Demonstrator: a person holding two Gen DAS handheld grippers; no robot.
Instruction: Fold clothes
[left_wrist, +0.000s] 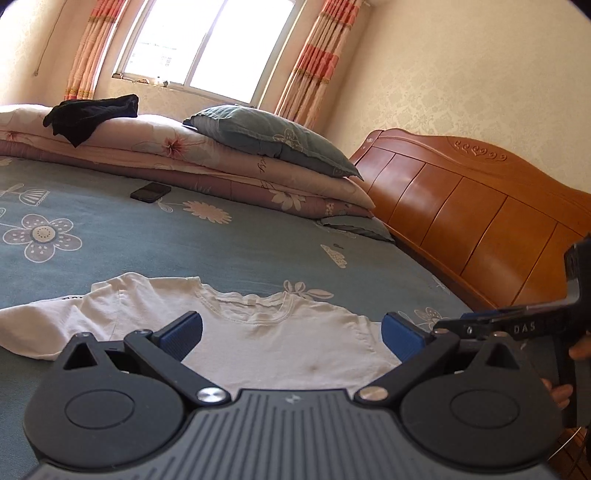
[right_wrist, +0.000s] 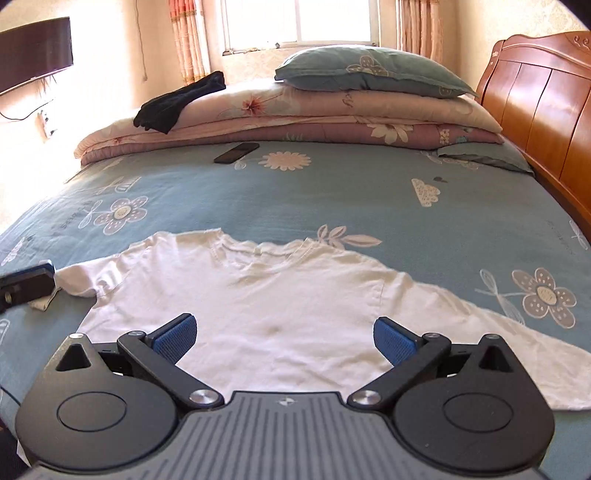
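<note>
- Both grippers hover low over the near edge of the bed, jaws spread wide and empty: the left gripper (left_wrist: 291, 334) and the right gripper (right_wrist: 284, 338) each show two blue pads apart with white cloth between them.
- White T-shirt (right_wrist: 258, 295) lies flat on the sheet just ahead of both grippers, neckline pointing away toward the window, sleeves spread to either side; a faint brownish spot marks its chest.
- At the far left of the right wrist view the left gripper's tip sits just beside one sleeve end; whether it touches the cloth I cannot tell.
- At the right edge of the left wrist view a hand (left_wrist: 565, 373) grips the right gripper's handle.
- Blue sheet (right_wrist: 332, 199) with pale flower prints covers the bed, smooth around the shirt.
- Dark phone (right_wrist: 236, 152) rests on the sheet well beyond the shirt, near the quilts.
- Folded floral quilts (right_wrist: 295, 114) are stacked along the far side, a blue-grey pillow (right_wrist: 369, 72) on top and a black garment (right_wrist: 177, 103) draped over their left end.
- Wooden headboard (left_wrist: 461, 218) runs along the right.
- Window (left_wrist: 207, 48) glares bright behind striped pink curtains (left_wrist: 314, 62); pale patterned wallpaper covers the walls.
- Dark TV (right_wrist: 35, 51) hangs on the left wall.
</note>
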